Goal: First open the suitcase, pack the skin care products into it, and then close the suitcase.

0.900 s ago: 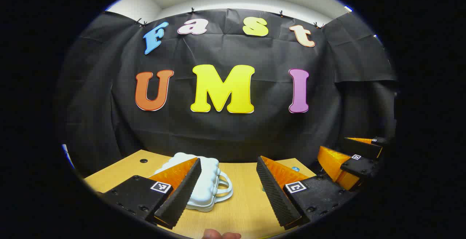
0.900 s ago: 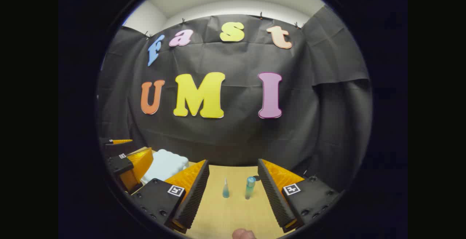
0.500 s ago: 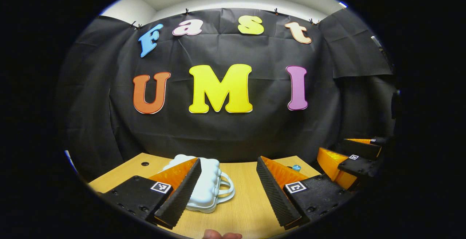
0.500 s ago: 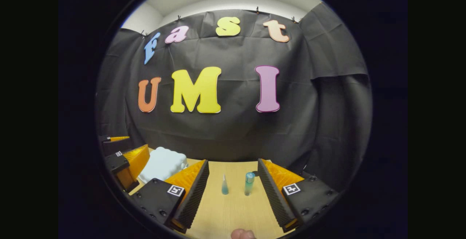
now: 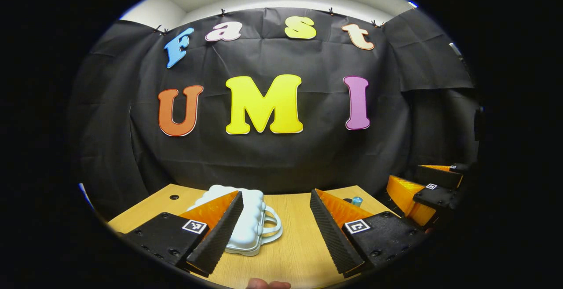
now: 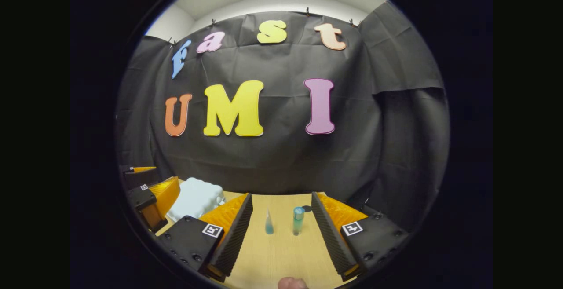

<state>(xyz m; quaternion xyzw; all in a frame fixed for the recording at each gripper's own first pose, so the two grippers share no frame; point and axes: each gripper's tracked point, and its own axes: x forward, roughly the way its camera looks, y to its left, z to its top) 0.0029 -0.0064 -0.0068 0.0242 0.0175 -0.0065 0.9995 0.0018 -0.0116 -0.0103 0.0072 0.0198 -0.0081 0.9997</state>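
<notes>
**Both tongs spread above the table, suitcase shut**

Left gripper [image 5: 275, 232] spread wide, nothing between the fingers, bare light wooden table [image 5: 299, 245] ahead of it up to the black cloth wall. White, bumpy hard-shell suitcase [image 5: 253, 221] lying flat and closed, handle toward the open table, partly hidden behind the near finger; contents unseen. Right gripper [image 6: 281, 232] likewise spread, holding nothing. Beyond its tips, standing apart: small cone-topped blue bottle [image 6: 268, 224] and taller teal cylindrical bottle [image 6: 297, 220]. Fingertip [image 6: 294, 283] cut off at the bottom edge.
</notes>
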